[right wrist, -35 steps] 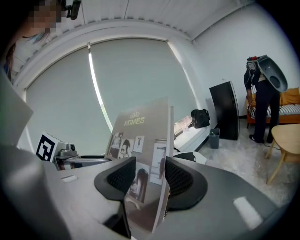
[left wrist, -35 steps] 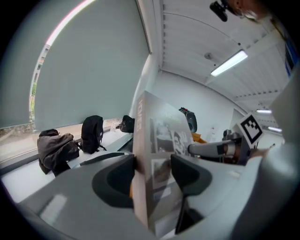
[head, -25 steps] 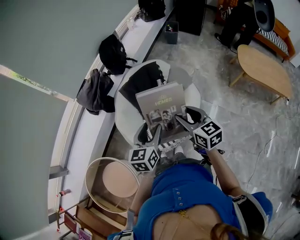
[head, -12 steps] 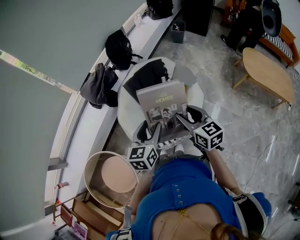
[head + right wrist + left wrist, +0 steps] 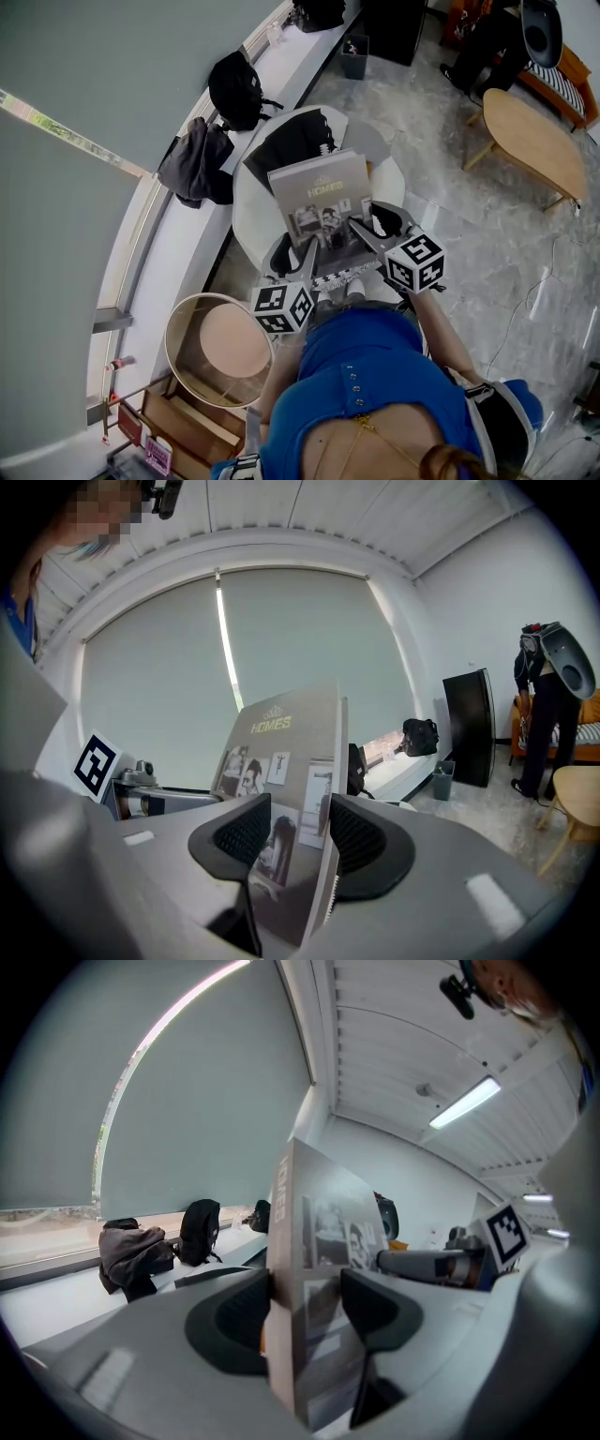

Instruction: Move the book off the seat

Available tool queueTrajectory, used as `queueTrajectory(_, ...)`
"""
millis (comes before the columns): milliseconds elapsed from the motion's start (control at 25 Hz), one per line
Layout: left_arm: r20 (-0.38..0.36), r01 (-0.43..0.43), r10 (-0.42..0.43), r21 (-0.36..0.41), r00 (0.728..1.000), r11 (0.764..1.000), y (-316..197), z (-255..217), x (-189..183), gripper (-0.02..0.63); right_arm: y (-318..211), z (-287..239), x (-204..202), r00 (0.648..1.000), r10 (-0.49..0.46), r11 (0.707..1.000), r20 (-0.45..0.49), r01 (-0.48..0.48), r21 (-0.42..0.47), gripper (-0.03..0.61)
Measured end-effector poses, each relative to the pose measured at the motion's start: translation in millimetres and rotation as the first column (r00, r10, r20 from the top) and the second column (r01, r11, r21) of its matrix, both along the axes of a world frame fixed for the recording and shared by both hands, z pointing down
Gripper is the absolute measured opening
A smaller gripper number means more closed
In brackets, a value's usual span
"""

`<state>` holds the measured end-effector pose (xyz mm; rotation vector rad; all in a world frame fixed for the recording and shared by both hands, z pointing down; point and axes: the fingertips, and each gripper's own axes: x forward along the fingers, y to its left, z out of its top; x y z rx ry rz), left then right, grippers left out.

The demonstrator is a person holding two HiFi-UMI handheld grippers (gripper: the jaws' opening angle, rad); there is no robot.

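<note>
From above, the book [image 5: 317,192] sits tilted over the near half of the round white seat [image 5: 246,225], with my left tongs [image 5: 307,255] and right tongs [image 5: 361,232] at its near edge. Along the left tongs [image 5: 305,1302], both jaws are clamped on the book's spine side. Along the right tongs [image 5: 298,832], the jaws pinch its page edge. I judge the lift is in hand. Next, both tongs must travel together past the seat's rim, or the book will twist.

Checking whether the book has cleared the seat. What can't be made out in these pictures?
- Head view: lower edge of the book, and any gap to the seat, hidden behind the left gripper and right gripper.
- Left gripper view: cover pictures blurred, seen edge-on.
- Right gripper view: cover print under HOMES, too small.
</note>
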<state>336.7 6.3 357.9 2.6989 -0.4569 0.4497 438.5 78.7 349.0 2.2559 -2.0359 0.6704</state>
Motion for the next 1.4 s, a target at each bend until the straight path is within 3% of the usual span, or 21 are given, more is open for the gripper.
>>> queueTrajectory(480, 0.008, 0.045, -0.045, 0.005, 0.999, 0.999, 9, -7, -4, 0.235, 3, -8, 0, 0.999, -0.051, 0.999, -0.005, 0.051, 0.003, 0.199)
queueTrajectory(680, 0.018, 0.151, -0.152, 0.016, 0.988, 0.988, 17, -1, -10, 0.235, 1, 0, 0, 0.988, -0.152, 0.988, 0.016, 0.152, 0.014, 0.199)
queueTrajectory(800, 0.023, 0.226, -0.226, 0.024, 0.974, 0.974, 18, 1, -44, 0.235, -8, 3, -31, 0.973, -0.229, 0.973, 0.021, 0.229, 0.019, 0.199)
queueTrajectory(920, 0.024, 0.343, -0.343, 0.009, 0.939, 0.939, 2, 4, -101, 0.235, -38, 6, -83, 0.939, -0.342, 0.94, 0.026, 0.342, 0.014, 0.199)
queueTrajectory(1080, 0.019, 0.491, -0.491, -0.011, 0.871, 0.871, -18, 8, -181, 0.235, -78, 9, -159, 0.872, -0.489, 0.872, 0.03, 0.489, -0.003, 0.198)
queueTrajectory(1400, 0.014, 0.681, -0.682, -0.044, 0.732, 0.731, -13, 17, -384, 0.233, -104, 19, -361, 0.731, -0.681, 0.731, 0.052, 0.682, -0.025, 0.197)
